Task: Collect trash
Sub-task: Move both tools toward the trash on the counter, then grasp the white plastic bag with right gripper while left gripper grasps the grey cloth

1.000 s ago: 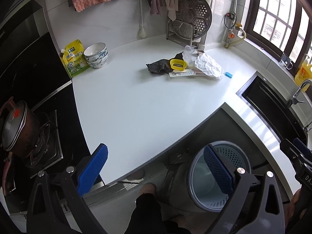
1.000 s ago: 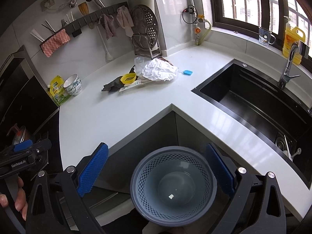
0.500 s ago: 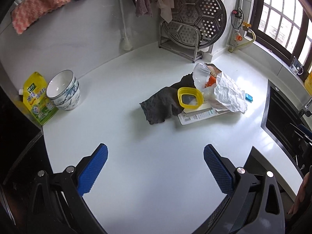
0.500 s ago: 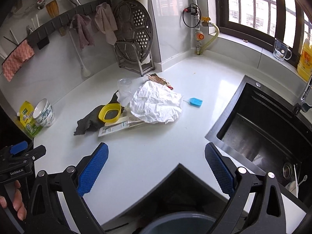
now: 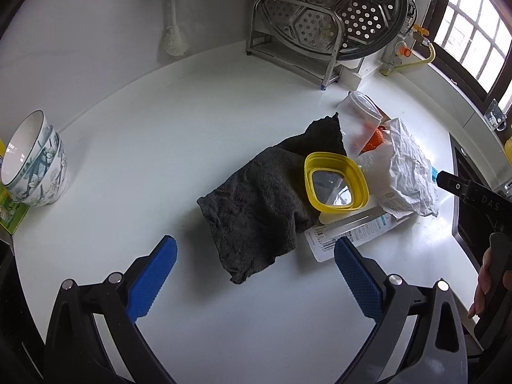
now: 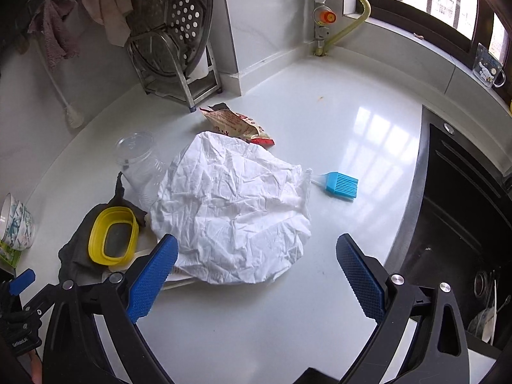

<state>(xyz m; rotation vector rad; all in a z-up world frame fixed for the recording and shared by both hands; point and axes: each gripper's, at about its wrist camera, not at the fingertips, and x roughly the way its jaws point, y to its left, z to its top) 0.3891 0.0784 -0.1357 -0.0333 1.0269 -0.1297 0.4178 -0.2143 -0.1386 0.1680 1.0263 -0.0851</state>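
Observation:
A trash pile lies on the white counter. It holds a crumpled white paper sheet (image 6: 233, 211), also in the left wrist view (image 5: 406, 176), a dark grey cloth (image 5: 259, 214), a yellow lid (image 5: 334, 184), a clear plastic cup (image 6: 139, 160), a red-brown snack wrapper (image 6: 236, 123) and a flat white printed package (image 5: 348, 230). My left gripper (image 5: 256, 275) is open and empty, just in front of the cloth. My right gripper (image 6: 256, 275) is open and empty, with its left fingertip at the paper's near edge.
A blue silicone brush (image 6: 340, 185) lies right of the paper. A steamer rack on a metal stand (image 5: 326, 19) stands at the back. Stacked bowls (image 5: 33, 166) sit at the far left. The black sink (image 6: 464, 211) is to the right.
Both grippers have moved forward from over the bin at the counter's edge to close in front of the trash pile. Both stay open.

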